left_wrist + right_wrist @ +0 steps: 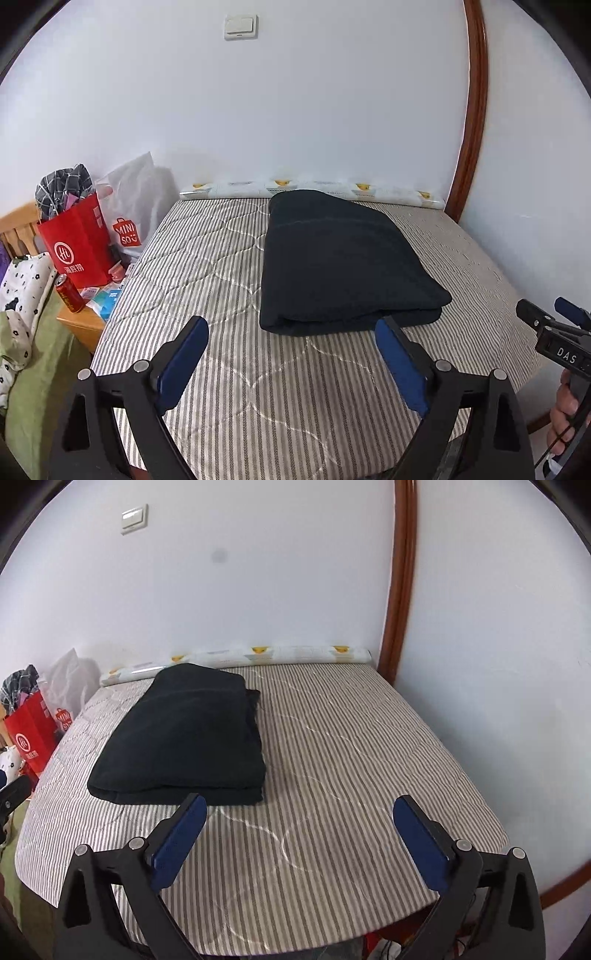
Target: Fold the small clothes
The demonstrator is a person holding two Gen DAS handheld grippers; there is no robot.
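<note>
A dark navy garment [340, 258] lies folded in a thick rectangle on the striped mattress [221, 266]. It also shows in the right wrist view [184, 738], left of centre. My left gripper [291, 325] is open and empty, just in front of the fold's near edge. My right gripper [295, 805] is open and empty, above the mattress to the right of the garment. The right gripper also shows at the right edge of the left wrist view [546, 314], held by a hand.
A patterned roll [310, 188] lies along the wall at the mattress's far edge. A red paper bag [77, 243], a white Miniso bag [136, 210] and a red can [68, 293] stand on a wooden nightstand [83, 325] to the left. A brown door frame [400, 579] rises at the right.
</note>
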